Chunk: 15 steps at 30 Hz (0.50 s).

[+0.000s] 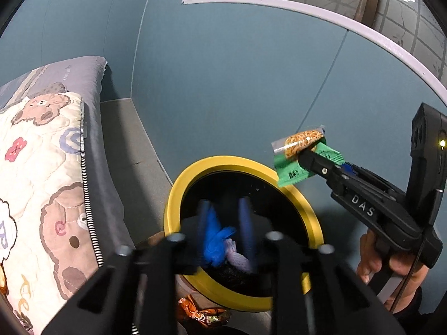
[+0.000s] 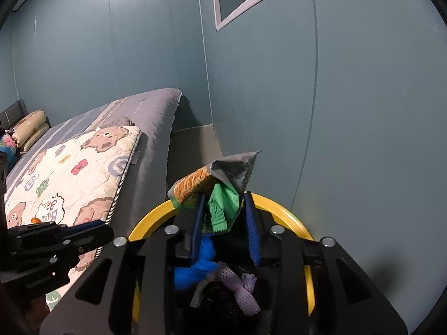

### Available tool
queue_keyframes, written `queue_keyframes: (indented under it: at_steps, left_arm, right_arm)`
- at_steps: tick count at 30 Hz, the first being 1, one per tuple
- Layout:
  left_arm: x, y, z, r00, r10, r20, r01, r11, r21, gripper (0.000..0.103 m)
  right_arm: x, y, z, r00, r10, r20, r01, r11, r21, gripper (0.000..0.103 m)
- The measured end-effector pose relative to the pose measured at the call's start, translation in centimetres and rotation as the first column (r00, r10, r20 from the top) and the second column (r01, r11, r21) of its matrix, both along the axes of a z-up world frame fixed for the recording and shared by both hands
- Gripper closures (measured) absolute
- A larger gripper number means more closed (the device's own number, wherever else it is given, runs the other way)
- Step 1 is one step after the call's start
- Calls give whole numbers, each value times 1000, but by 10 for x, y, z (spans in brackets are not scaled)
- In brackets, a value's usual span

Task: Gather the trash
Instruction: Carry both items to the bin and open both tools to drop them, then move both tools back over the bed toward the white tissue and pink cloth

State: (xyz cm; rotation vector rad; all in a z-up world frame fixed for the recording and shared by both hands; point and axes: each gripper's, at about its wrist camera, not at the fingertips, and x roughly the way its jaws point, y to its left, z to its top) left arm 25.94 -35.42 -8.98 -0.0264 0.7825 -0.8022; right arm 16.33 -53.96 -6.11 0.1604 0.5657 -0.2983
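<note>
- Yellow rim first: the trash bin (image 1: pixel 303 199) stands on the floor between the bed (image 2: pixel 156 139) and the blue-grey wall, and both our grippers hang over its dark mouth.
- Our right gripper (image 2: pixel 223 217) has its jaws partly apart, with the snack wrappers (image 2: pixel 220 189) between them: a green packet and a clear one with an orange filling, bunched together.
- In the right wrist view the bundle leans on the left pad, and a gap shows beside the right pad, so we judge the grip to be loose or already let go. Whether the left pad alone is what holds it up, we cannot tell.
- From the left wrist view, the right gripper (image 1: pixel 300 157) carries the snack wrappers (image 1: pixel 303 155) just above the bin's far right rim, partly outside the opening.
- Our left gripper (image 1: pixel 223 223) has its jaws apart with nothing pinched. Blue trash (image 1: pixel 215 240) and a pale purple mesh piece (image 1: pixel 237 259) lie below them, inside the bin.
- The relation that matters: the wrappers lie straight ahead of the right jaws, their long axis roughly upright, and the bin's mouth is below and a little towards us.
- We judge the right hand the only one placed to finish this drop. If the bundle falls from here it could catch the rim.
- An orange wrapper (image 1: pixel 201 314) lies on the floor beside the bin, nearer our left hand.
</note>
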Motion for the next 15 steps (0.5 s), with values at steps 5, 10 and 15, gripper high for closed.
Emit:
queue_keyframes:
  at_steps: [5,10,15]
  left_arm:
    - [-2,15,6,999,41,13,-41,999,-15,53]
    - [-1,41,11,992,124,27,-124,992,-13,31]
    - [-2,76,13,975,213,56,-214,977,1,17]
  right_arm:
    - [-3,3,-1,1000,-10,-16,10,1000,6,54]
    - [-13,8,-4,1000,-7,-11,7,999,41,49]
    - [-28,21,-6,998,46,32,-49,994,101,41]
